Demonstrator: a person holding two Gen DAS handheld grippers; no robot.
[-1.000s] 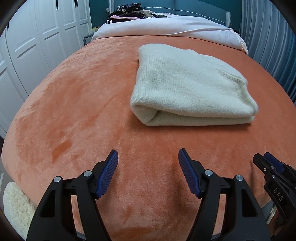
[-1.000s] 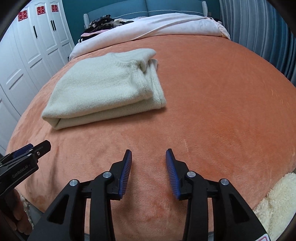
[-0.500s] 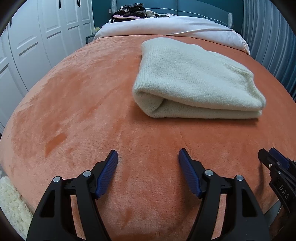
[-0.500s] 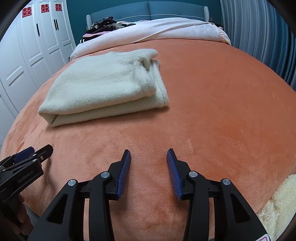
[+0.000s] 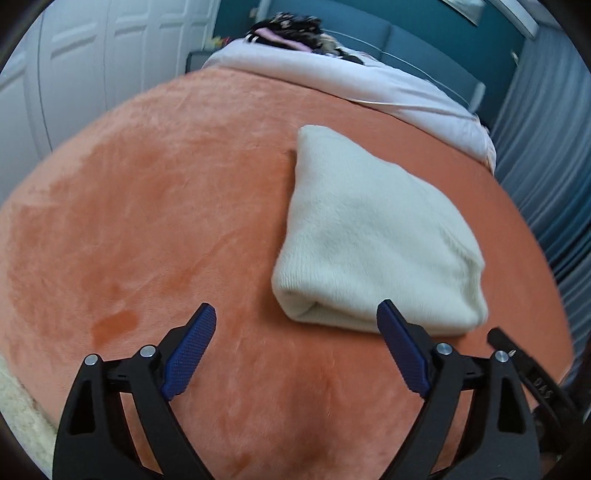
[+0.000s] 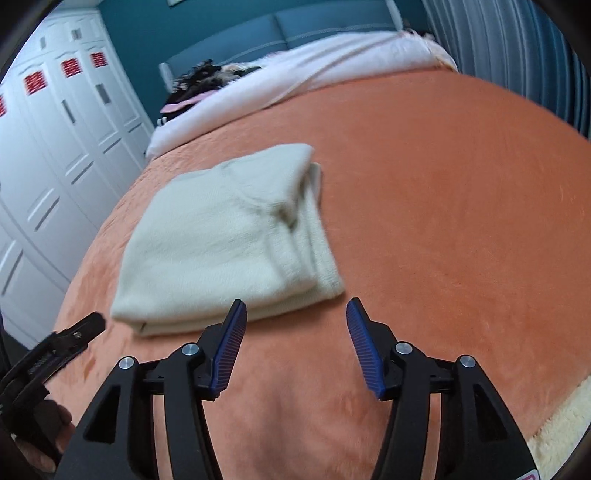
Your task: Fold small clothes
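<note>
A cream knitted garment point(image 5: 373, 236) lies folded into a thick rectangle on the orange bedspread point(image 5: 155, 221). My left gripper point(image 5: 295, 317) is open and empty, its right fingertip close to the garment's near folded edge. In the right wrist view the same garment point(image 6: 221, 240) lies ahead and left. My right gripper point(image 6: 295, 314) is open and empty, just in front of the garment's near right corner. Each gripper's tip shows at the edge of the other's view: the right gripper in the left wrist view point(image 5: 524, 369), the left gripper in the right wrist view point(image 6: 62, 339).
A pale pink duvet point(image 5: 351, 85) lies across the head of the bed with a dark pile of clothes point(image 5: 291, 29) on it. White wardrobe doors point(image 6: 55, 155) stand on the left, blue curtains point(image 5: 546, 155) on the right. A cream fluffy rug point(image 6: 561, 424) lies below the bed's near edge.
Both grippers have moved forward toward the folded garment, which now looks nearer and blurred by motion. The right gripper's jaws have opened wider. The garment has not moved.
</note>
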